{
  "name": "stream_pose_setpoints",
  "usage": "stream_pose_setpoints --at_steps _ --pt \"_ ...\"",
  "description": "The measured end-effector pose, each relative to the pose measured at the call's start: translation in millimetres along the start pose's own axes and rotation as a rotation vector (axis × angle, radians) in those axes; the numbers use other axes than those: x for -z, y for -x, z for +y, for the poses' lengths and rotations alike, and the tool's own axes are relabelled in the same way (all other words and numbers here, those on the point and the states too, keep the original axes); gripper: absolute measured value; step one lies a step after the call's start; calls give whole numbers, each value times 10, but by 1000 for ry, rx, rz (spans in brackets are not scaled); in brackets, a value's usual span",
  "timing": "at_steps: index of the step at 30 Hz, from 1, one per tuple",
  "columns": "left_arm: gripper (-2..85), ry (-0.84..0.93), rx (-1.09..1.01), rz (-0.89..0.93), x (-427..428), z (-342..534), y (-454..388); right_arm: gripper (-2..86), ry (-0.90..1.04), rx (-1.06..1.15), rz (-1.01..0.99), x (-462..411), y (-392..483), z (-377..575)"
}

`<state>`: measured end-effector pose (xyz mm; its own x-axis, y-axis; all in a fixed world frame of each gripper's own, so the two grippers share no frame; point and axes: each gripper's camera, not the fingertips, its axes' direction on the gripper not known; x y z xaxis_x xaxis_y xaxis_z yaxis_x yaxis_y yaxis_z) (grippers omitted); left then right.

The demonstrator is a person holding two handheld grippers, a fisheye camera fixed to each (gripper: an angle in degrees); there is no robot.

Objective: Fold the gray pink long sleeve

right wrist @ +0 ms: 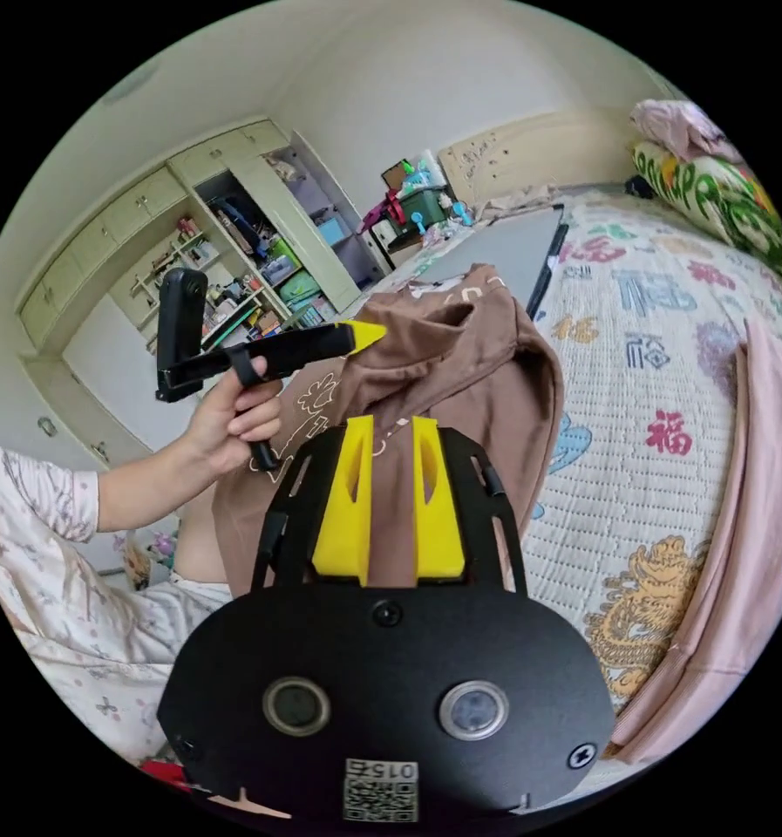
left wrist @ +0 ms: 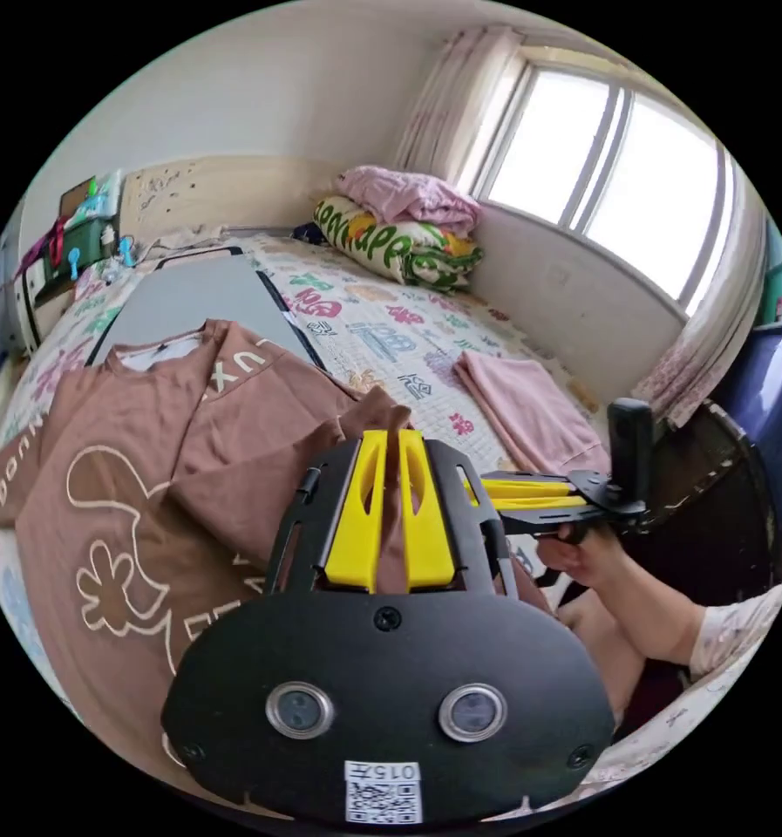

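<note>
A brownish-pink long sleeve shirt [left wrist: 120, 488] with cream print lies front-up on the patterned bedspread [left wrist: 391, 331]. In the left gripper view my left gripper [left wrist: 391, 436] is shut on a raised fold of it, a sleeve lying across the chest. To its right a hand holds my right gripper [left wrist: 506, 493], partly hidden behind the left one. In the right gripper view my right gripper [right wrist: 386, 425] grips the lifted shirt [right wrist: 469, 366], which humps up above the bedspread [right wrist: 652, 384]. The left gripper [right wrist: 366, 333], held by a hand, pinches the same hump from the left.
A folded pink garment [left wrist: 530, 401] [right wrist: 774, 488] lies on the bed toward the window wall. A grey mat [left wrist: 190, 301] [right wrist: 504, 248] lies beyond the shirt. Pillows and bedding [left wrist: 399, 235] are piled at the headboard. Cluttered shelves [right wrist: 251, 288] stand behind the person's arm.
</note>
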<state>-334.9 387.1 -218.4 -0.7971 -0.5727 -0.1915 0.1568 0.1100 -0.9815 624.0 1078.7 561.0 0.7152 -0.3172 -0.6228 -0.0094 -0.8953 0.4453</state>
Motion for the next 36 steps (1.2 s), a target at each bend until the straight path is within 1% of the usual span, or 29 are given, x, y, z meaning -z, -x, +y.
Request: stream_pose_setpoints --at_steps 2,4,6,8,10,12,14,16,17,22,25,27,30,31,32,34,36 --pt "4 -93 118 105 449 448 203 125 10 149 -31 -240 233 200" --pt "4 -133 182 133 687 696 295 138 41 261 -55 -489 425 391" --pt "4 -149 204 144 852 894 326 143 46 340 6 -727 568 619" --pt "3 -136 220 150 989 1120 339 143 39 406 109 -995 653 896" --pt "3 -147 228 133 1099 1294 332 139 18 420 156 -1128 647 1061" --pt "3 -178 240 99 1222 1464 327 127 -10 443 163 -1218 609 1210" --pt "4 -195 270 85 1319 1648 367 68 -38 467 182 -1345 501 1384" --pt "5 -201 277 76 1373 1751 404 25 -23 516 194 -1482 405 1519" --pt "7 -194 280 61 1408 1797 433 18 -20 550 200 -1578 334 1622" --pt "25 -158 283 17 1542 1912 558 8 40 598 183 -1898 22 1934" --pt "67 -185 284 -7 1661 1961 649 7 73 610 203 -2053 -197 2115" --pt "81 -206 314 9 1696 1989 771 6 86 605 201 -2127 -344 2211" --pt "104 -164 409 65 1555 1993 1079 6 103 608 185 -2242 -583 2372" --pt "111 -138 441 110 1479 1967 1180 6 113 616 188 -2292 -661 2438" --pt "114 -127 440 172 1415 1918 1222 5 121 627 196 -2344 -725 2508" --pt "116 -114 406 242 1339 1800 1170 5 133 653 212 -2428 -791 2613" --pt "120 -87 331 234 1269 1622 1002 5 143 684 235 -2521 -843 2722"
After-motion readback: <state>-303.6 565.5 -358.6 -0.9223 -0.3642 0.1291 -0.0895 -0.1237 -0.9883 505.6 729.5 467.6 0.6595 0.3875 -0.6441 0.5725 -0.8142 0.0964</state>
